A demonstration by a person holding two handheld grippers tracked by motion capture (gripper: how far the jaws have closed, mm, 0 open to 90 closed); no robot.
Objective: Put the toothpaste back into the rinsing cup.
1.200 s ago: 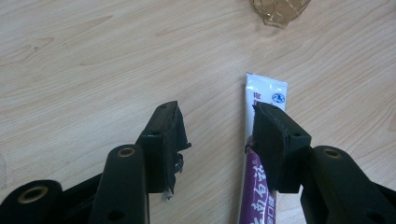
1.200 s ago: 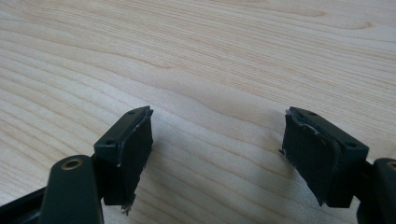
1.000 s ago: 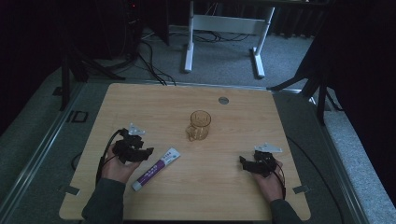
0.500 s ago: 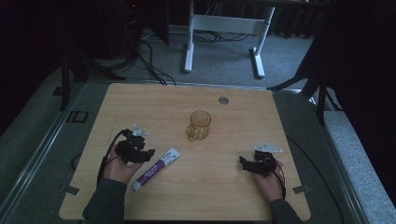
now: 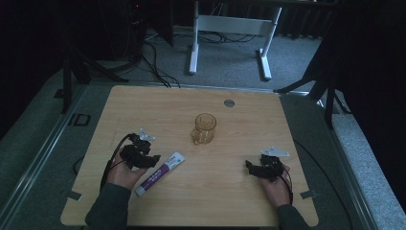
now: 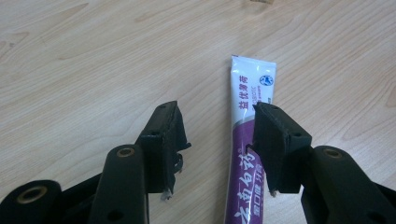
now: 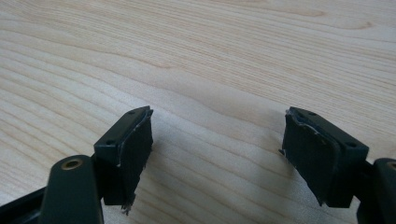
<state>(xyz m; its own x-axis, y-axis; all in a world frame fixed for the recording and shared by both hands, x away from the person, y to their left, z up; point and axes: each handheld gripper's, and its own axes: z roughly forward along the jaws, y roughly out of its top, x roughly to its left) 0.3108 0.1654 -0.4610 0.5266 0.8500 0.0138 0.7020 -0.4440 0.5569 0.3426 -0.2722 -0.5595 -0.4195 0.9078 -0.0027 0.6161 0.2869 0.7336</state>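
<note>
The toothpaste tube (image 5: 159,173) lies flat on the wooden table (image 5: 239,201), just beside your left gripper (image 5: 152,161) on its inner side, its long axis running on a slant: the flat crimped end points up and away toward the glass mug (image 5: 204,129), the other end back toward your left forearm. In your left gripper view the tube (image 6: 245,140) runs almost straight ahead along the jaws, its white crimped end out beyond the tips and its purple body passing under the jaw on that view's right; this view lets you read the purple-and-white print, which the high view is too small to show. Your left gripper (image 6: 217,135) is spread wide, holding nothing; I cannot tell whether that jaw touches the tube or only hangs over it. The mug stands upright ahead of the tube, well apart from both grippers. Your right gripper (image 5: 252,166) sits far across the table from the tube, and in its own view the right gripper (image 7: 217,140) is spread wide over bare wood.
</note>
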